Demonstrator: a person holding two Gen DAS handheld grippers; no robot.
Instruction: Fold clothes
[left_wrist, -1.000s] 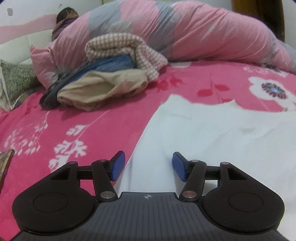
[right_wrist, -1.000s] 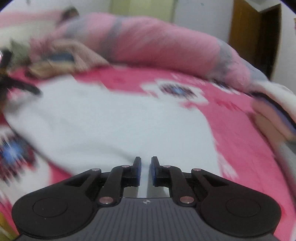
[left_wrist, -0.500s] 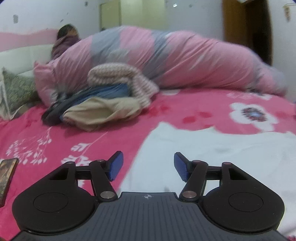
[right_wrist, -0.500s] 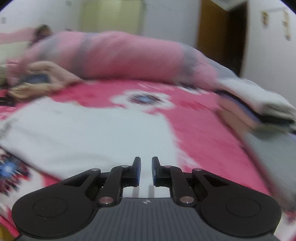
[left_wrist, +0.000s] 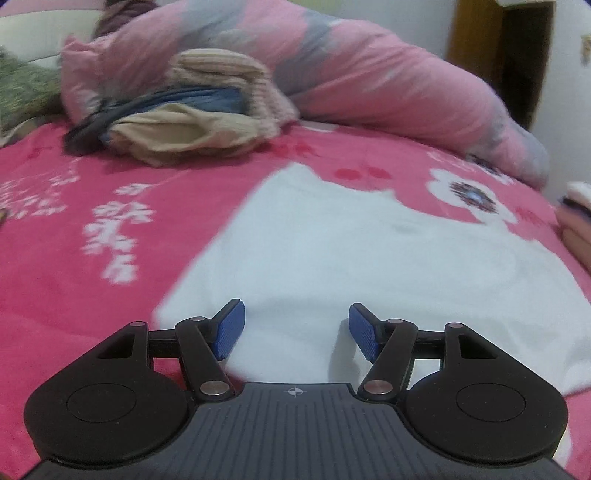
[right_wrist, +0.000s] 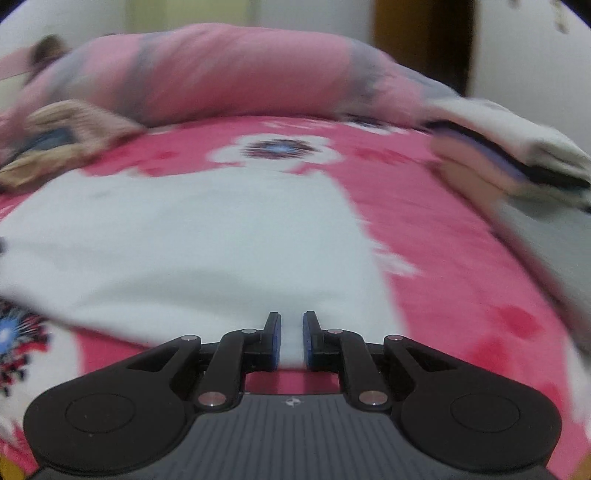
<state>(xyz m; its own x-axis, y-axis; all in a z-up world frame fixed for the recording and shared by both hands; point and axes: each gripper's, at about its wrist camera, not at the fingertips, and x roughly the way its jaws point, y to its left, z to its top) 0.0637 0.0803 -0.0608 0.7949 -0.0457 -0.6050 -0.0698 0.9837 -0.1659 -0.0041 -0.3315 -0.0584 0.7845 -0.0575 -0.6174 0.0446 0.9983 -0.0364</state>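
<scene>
White garment (left_wrist: 369, 258) lies flat on the bed (left_wrist: 92, 295), its near hem pinched by right gripper (right_wrist: 290, 341) for folding, left gripper (left_wrist: 295, 328) spread wide above.

One white garment (left_wrist: 354, 251), two tools (left_wrist: 295, 328) (right_wrist: 291, 341).

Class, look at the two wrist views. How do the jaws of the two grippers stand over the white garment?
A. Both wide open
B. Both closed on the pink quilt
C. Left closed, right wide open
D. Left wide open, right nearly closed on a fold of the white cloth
D: the left gripper has jaws spread wide, while the right gripper pinches a strip of the white garment.
</scene>
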